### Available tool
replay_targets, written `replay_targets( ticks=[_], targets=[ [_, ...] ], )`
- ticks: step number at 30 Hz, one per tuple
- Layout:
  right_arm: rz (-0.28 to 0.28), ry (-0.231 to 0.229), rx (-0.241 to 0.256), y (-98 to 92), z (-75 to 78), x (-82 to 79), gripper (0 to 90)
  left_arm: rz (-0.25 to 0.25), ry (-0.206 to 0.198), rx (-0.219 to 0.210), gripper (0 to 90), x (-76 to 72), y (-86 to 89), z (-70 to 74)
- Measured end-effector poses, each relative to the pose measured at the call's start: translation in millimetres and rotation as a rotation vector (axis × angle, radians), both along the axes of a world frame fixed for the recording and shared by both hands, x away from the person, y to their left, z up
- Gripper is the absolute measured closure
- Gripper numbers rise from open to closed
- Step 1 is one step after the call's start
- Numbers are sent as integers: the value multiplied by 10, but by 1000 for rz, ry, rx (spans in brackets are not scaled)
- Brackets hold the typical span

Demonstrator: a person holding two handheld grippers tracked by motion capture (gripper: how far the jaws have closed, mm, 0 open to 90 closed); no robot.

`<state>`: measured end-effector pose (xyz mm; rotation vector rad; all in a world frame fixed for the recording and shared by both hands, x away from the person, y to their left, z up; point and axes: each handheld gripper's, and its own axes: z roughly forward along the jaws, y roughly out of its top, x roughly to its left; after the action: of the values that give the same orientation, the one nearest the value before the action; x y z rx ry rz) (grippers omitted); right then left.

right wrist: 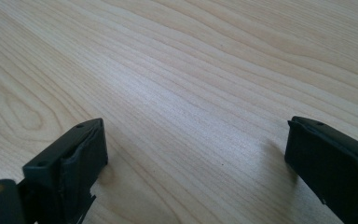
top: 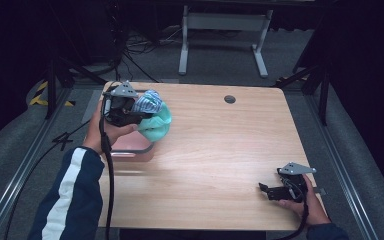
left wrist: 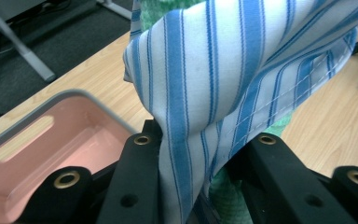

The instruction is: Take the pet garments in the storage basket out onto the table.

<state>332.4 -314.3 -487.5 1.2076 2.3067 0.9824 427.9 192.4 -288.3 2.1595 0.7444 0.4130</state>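
Striped cloth (left wrist: 223, 79) sits pinched in the left gripper (left wrist: 205, 158) beside a pink bin (left wrist: 42, 140); high view adds a green cloth (top: 156, 126); right gripper (right wrist: 196, 154) spread over the table (right wrist: 177, 70).

Woven striped cloth (left wrist: 223, 79) (wood-grain table (right wrist: 205, 70))

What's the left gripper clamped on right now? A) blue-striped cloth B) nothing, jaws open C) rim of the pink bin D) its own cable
A: in the left gripper view the blue-striped cloth is pinched between the jaws of the left gripper, with green cloth bunched behind it and the pink bin lying off to the side, untouched.
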Motion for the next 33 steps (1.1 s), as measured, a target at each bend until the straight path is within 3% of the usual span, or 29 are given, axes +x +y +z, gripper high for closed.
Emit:
replay_targets(
  ticks=[15, 24, 33],
  targets=[
    [0, 0, 0, 0, 0, 0, 59, -99, 1, 14, 737, 3, -439, -7],
    [0, 0, 0, 0, 0, 0, 59, -153, 31, 9, 737, 47, -767, -145],
    [0, 0, 0, 0, 0, 0, 59, -205, 65, 40, 736, 117, -1088, -350]
  ],
)
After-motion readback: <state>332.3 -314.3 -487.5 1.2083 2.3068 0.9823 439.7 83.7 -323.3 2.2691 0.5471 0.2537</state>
